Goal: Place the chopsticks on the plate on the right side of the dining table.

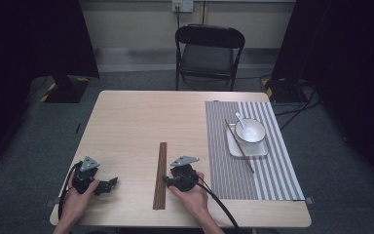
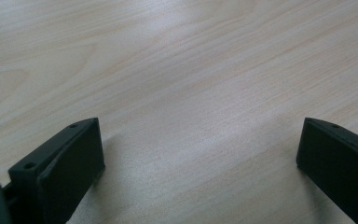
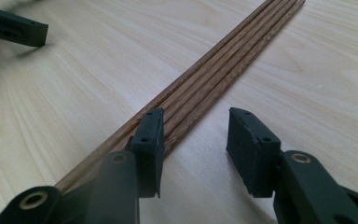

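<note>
A row of several dark brown wooden chopsticks [image 1: 161,170] lies side by side on the pale wooden table [image 1: 126,126], near the front middle. My right gripper [image 1: 167,180] sits at the row's right side, pointing left. In the right gripper view it [image 3: 196,123] stands open, low over the chopsticks [image 3: 223,60]: one jaw rests over the row, the other stands over bare wood, and the outermost sticks run between them. My left gripper [image 1: 110,184] rests near the front left edge. In the left gripper view it [image 2: 200,135] is wide open over bare table.
A grey striped placemat [image 1: 268,165] covers the table's right part. On it stands a white tray [image 1: 233,146] with a white bowl [image 1: 250,129] and spoon [image 1: 239,119], and a chopstick [image 1: 247,162] lies slanted across. A black folding chair [image 1: 209,53] stands behind the table.
</note>
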The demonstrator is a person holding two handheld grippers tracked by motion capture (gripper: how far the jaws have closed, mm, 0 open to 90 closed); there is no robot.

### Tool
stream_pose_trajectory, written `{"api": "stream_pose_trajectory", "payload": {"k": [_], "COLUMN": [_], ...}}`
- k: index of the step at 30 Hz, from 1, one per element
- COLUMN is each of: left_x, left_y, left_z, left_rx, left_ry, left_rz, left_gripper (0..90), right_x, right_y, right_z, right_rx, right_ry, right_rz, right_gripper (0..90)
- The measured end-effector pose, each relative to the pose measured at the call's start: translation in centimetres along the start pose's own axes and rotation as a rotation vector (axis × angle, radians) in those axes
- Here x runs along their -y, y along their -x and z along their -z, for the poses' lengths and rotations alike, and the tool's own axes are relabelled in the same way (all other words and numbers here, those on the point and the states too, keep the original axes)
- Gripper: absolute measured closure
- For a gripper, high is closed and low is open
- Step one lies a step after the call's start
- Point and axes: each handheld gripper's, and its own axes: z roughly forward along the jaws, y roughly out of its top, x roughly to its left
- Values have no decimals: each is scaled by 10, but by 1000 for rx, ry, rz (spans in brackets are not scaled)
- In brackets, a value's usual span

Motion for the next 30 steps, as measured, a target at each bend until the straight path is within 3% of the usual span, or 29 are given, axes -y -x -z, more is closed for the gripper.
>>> {"api": "stream_pose_trajectory", "payload": {"k": [9, 19, 22, 24, 30], "left_x": [0, 0, 0, 0, 0], "left_y": [0, 0, 0, 0, 0], "left_z": [0, 0, 0, 0, 0], "left_rx": [0, 0, 0, 0, -1], "left_ry": [0, 0, 0, 0, 1], "left_rz": [0, 0, 0, 0, 0], "left_gripper": [0, 1, 0, 1, 1], "right_x": [0, 1, 2, 5, 10], "right_y": [-2, 7, 11, 9, 5], "right_z": [-2, 2, 5, 7, 11], "right_rx": [19, 58, 67, 66, 84], "right_ry": [-12, -17, -18, -20, -14], "right_rz": [23, 26, 21, 27, 53], "right_gripper": [598, 618, 586, 487, 469]}}
